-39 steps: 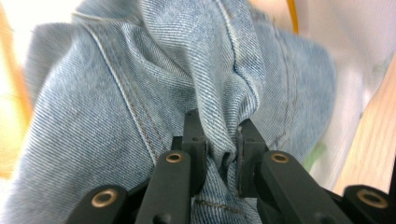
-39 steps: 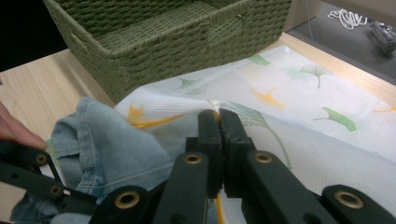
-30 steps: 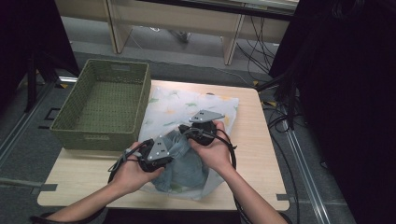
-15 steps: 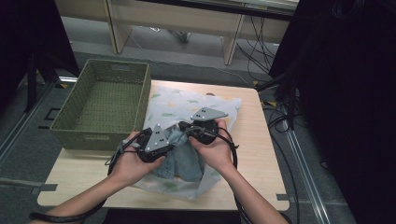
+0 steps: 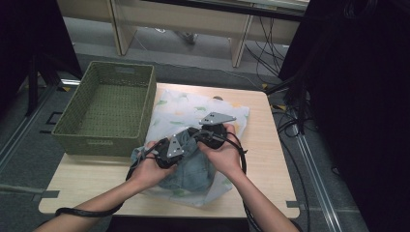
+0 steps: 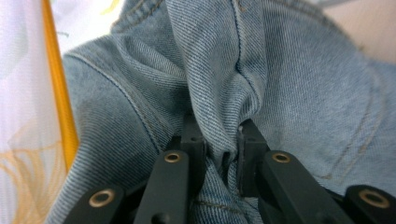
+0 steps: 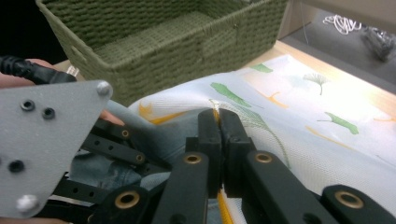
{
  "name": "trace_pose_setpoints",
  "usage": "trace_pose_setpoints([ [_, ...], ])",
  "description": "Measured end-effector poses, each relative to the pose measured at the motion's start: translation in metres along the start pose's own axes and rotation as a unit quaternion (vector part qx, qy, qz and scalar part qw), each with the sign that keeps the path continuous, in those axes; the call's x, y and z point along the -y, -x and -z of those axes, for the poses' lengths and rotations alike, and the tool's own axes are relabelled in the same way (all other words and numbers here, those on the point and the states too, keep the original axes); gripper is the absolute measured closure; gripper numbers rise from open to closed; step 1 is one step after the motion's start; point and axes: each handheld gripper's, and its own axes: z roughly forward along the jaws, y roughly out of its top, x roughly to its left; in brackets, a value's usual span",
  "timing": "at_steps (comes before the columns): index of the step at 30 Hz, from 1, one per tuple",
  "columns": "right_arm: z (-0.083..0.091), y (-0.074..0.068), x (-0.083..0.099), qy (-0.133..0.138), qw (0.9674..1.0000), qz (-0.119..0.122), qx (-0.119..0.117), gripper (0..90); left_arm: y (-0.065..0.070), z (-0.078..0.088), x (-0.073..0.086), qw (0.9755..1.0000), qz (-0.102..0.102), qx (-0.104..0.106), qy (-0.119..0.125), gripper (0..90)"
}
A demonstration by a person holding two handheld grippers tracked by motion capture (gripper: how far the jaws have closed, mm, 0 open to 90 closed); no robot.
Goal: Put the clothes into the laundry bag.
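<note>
A white mesh bag (image 5: 193, 104) printed with green leaves lies on the wooden table (image 5: 270, 145). Blue denim cloth (image 5: 193, 166) is bunched at the bag's near end. My left gripper (image 5: 186, 144) is shut on a fold of the denim (image 6: 289, 84), which is pinched between the pads (image 6: 219, 135). Beside the denim run the bag's mesh (image 6: 23, 93) and its orange edge (image 6: 56, 84). My right gripper (image 5: 198, 135) is close beside the left one and shut (image 7: 218, 116) on the bag's orange-trimmed edge (image 7: 299, 116), lifting it over the denim (image 7: 98, 170).
A green woven basket (image 5: 145, 111) stands on the table's left side, touching the bag's edge, with nothing in it. Bare table lies to the right of the bag. Cables (image 5: 290, 121) trail on the floor at the right, and desk legs stand beyond the table.
My left gripper has shifted away from the person and towards the right gripper, carrying the denim with it. The right gripper has stayed in place on the bag's edge.
</note>
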Motion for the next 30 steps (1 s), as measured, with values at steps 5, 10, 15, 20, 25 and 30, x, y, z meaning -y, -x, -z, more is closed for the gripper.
trace_pose_setpoints([
  [5,-0.005,0.006,0.006,-0.008,1.0,0.001,0.002,89.8,0.003,-0.012,0.004,0.9998,-0.009,0.0,-0.016,76.5],
  [10,-0.008,0.007,0.01,-0.021,0.9997,-0.009,0.004,89.8,0.004,-0.018,0.008,0.9997,-0.012,0.004,-0.022,75.6],
  [15,-0.011,0.01,0.013,-0.025,0.9997,0.001,0.003,89.8,0.001,-0.013,0.008,0.9997,-0.01,0.017,-0.013,64.4],
  [20,-0.01,0.012,0.013,-0.023,0.9997,-0.002,0.005,89.8,0.0,0.013,0.004,0.9995,-0.009,0.026,0.019,39.2],
  [25,-0.009,0.012,0.012,-0.022,0.9998,0.0,0.004,89.8,-0.009,0.053,0.003,0.9984,0.002,0.01,0.056,32.7],
  [30,-0.009,0.011,0.012,-0.021,0.9997,0.001,0.006,89.8,-0.02,0.074,0.021,0.999,0.015,-0.011,0.041,31.5],
])
